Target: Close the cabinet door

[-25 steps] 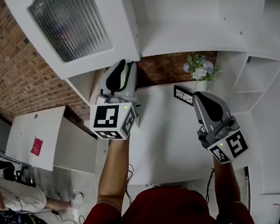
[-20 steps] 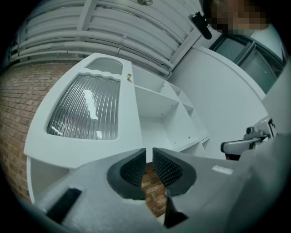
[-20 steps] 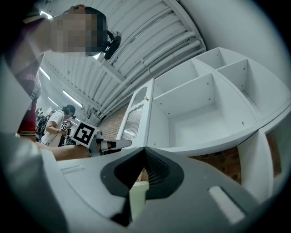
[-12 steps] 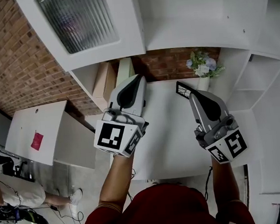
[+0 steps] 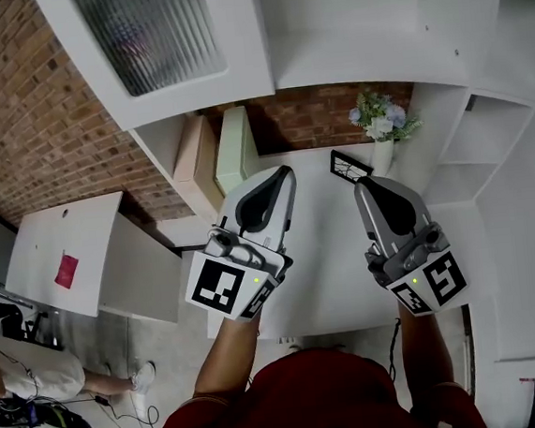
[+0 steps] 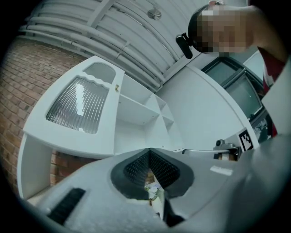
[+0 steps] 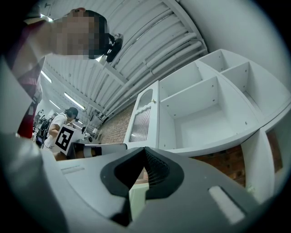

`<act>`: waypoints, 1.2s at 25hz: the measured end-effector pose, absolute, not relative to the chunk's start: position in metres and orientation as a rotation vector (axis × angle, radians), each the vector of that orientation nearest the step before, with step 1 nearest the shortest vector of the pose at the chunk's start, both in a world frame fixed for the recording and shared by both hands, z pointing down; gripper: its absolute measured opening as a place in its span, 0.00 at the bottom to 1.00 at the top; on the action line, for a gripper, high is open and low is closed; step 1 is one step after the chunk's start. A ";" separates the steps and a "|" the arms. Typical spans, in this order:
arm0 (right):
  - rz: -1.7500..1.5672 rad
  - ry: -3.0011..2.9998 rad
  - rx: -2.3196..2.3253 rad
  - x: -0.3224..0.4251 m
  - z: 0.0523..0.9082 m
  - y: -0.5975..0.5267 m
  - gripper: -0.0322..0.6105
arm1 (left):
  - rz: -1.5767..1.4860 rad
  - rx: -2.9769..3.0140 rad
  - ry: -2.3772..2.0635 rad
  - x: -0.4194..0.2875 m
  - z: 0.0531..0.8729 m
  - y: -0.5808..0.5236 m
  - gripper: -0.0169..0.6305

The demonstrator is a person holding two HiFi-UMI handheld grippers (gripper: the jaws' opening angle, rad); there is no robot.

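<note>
**Open door lies at eleven o'clock from the left gripper (image 5: pixel 281 177)**

Both the left gripper and the right gripper (image 5: pixel 361 188) have their jaws pressed together on nothing. The left is nearer the cabinet door (image 5: pixel 158 50), which stands swung out, hinge edge beside the cabinet (image 5: pixel 365 53) at twelve.

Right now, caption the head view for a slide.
The left gripper and right gripper, both shut, near the open cabinet door.
</note>
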State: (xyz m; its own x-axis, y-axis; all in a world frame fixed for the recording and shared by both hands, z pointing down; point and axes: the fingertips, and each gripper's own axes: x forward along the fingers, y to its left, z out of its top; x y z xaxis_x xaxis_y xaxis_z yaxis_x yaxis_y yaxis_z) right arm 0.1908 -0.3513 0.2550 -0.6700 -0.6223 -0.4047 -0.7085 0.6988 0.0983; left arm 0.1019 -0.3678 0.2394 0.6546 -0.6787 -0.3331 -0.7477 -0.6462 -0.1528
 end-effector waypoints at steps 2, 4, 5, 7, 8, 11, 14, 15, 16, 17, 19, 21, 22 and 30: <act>0.361 2.569 -1.045 0.190 0.256 -0.347 0.07 | 0.365 -2.614 1.129 0.103 0.244 -0.362 0.03; 0.370 2.572 -1.047 0.188 0.257 -0.343 0.07 | 0.376 -2.627 1.115 0.104 0.246 -0.357 0.03; 0.375 2.573 -1.048 0.188 0.257 -0.341 0.07 | 0.382 -2.632 1.107 0.104 0.248 -0.354 0.03; 0.378 2.572 -1.052 0.187 0.258 -0.338 0.07 | 0.391 -2.644 1.092 0.106 0.251 -0.350 0.03; 0.376 2.569 -1.055 0.187 0.259 -0.336 0.07 | 0.394 -2.648 1.085 0.107 0.252 -0.348 0.03; 0.360 2.559 -1.059 0.187 0.260 -0.334 0.07 | 0.398 -2.659 1.067 0.110 0.255 -0.343 0.03; 0.342 2.561 -1.062 0.187 0.264 -0.334 0.07 | 0.377 -2.675 1.056 0.111 0.263 -0.340 0.03; 0.338 2.562 -1.062 0.186 0.266 -0.334 0.07 | 0.373 -2.679 1.055 0.111 0.264 -0.340 0.03; 0.334 2.563 -1.062 0.186 0.267 -0.333 0.07 | 0.371 -2.683 1.054 0.111 0.266 -0.339 0.03; 0.332 2.564 -1.062 0.186 0.268 -0.333 0.07 | 0.371 -2.686 1.054 0.111 0.266 -0.339 0.03; 0.329 2.567 -1.064 0.185 0.270 -0.333 0.07 | 0.377 -2.688 1.057 0.111 0.266 -0.338 0.03; 0.333 2.570 -1.069 0.185 0.272 -0.333 0.07 | 0.378 -2.686 1.060 0.111 0.267 -0.337 0.03; 0.336 2.572 -1.071 0.185 0.273 -0.332 0.07 | 0.376 -2.685 1.061 0.110 0.268 -0.336 0.03; 0.337 2.585 -1.072 0.183 0.279 -0.328 0.07 | 0.402 -2.682 1.079 0.107 0.267 -0.332 0.03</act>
